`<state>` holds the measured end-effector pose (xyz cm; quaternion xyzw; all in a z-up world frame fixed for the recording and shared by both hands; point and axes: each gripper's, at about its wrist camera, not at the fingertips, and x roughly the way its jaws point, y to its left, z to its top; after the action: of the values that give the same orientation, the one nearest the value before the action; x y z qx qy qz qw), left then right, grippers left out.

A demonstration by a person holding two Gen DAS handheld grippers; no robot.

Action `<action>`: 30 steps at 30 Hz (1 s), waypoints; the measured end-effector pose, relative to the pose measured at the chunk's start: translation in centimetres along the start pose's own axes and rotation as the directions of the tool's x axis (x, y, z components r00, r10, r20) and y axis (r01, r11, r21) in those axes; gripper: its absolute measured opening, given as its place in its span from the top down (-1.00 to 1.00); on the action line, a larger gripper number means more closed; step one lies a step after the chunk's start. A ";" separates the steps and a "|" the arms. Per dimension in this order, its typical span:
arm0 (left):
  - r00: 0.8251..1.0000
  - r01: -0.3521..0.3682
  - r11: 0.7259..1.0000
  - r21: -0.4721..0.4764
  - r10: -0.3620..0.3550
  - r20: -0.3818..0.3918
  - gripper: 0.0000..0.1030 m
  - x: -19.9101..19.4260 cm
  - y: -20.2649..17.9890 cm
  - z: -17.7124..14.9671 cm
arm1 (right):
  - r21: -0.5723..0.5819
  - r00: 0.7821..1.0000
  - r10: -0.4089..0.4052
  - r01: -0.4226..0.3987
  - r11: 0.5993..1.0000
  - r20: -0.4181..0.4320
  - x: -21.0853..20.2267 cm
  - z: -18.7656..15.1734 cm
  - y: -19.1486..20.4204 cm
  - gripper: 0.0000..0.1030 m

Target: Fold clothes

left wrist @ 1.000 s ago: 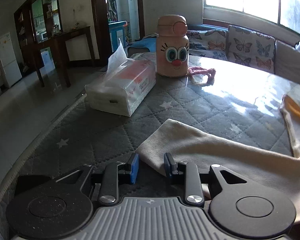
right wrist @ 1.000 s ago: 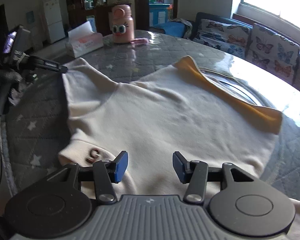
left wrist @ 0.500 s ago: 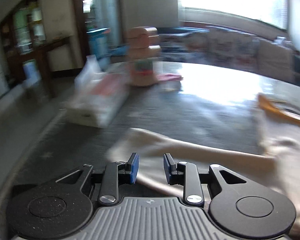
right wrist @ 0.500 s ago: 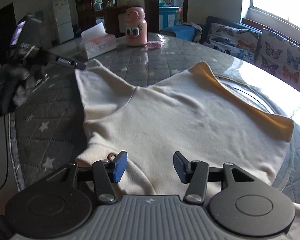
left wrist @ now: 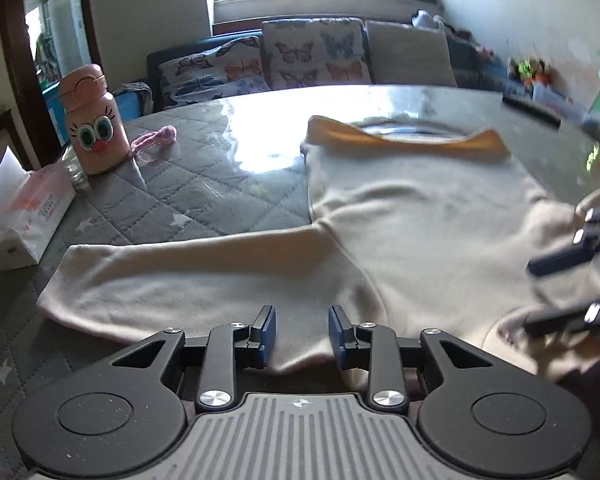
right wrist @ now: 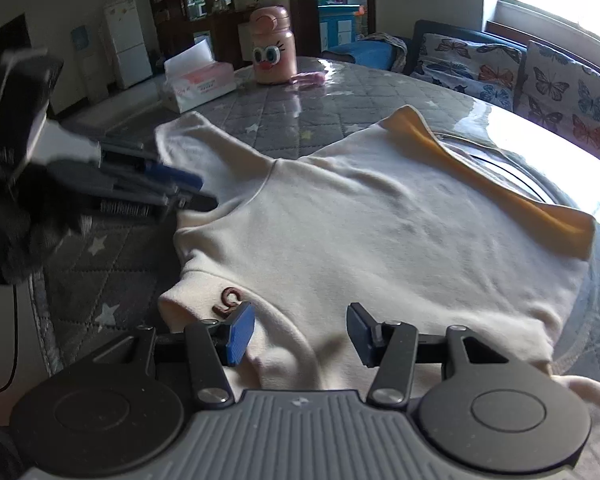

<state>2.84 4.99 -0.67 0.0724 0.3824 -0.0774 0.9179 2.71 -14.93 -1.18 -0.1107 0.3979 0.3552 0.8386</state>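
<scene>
A cream sweater (left wrist: pixel 400 220) with an orange hem (left wrist: pixel 404 142) lies flat on the grey quilted table (left wrist: pixel 204 184). One sleeve (left wrist: pixel 200 276) stretches out to the left. My left gripper (left wrist: pixel 302 336) hovers over that sleeve's near edge by the shoulder. Its jaws are opening and the cloth lies under them, unpinched. My right gripper (right wrist: pixel 300 336) stands open just above the sweater (right wrist: pixel 360 232) at its collar, beside a brown letter mark (right wrist: pixel 230 300). Each gripper also shows in the other's view: the right gripper (left wrist: pixel 548 292) and the blurred left gripper (right wrist: pixel 204 192).
A pink cartoon bottle (left wrist: pixel 94 120) and a tissue box (left wrist: pixel 24 220) stand at the table's far left, with a pink cord (left wrist: pixel 156 138) beside the bottle. A sofa (left wrist: pixel 312 56) with butterfly cushions runs behind the table, under the window.
My left gripper has slid from the sleeve's cuff along the sleeve towards the sweater's body and swung right. The right gripper has stayed over the collar, still open.
</scene>
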 end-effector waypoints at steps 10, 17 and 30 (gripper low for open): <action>0.999 0.003 1.000 -0.017 -0.002 0.038 0.22 -0.7 0.7 2.0 | 0.125 0.993 -0.108 0.103 0.987 0.036 -1.3 0.5 -5.8 -0.01; 0.993 0.117 0.993 -0.006 -0.117 0.032 0.21 -0.2 -1.8 2.6 | 0.218 0.987 -0.161 0.157 0.963 0.003 0.8 2.6 -11.7 0.02; 0.969 0.247 0.968 0.041 -0.246 -0.015 0.13 1.8 -4.9 2.4 | 0.205 0.987 -0.162 0.161 0.965 -0.015 9.4 9.0 -14.0 0.14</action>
<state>4.79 -0.39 -0.59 0.0442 0.3912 -0.1985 0.8975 21.66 -16.08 -3.62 -0.0550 0.4213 0.2428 0.8721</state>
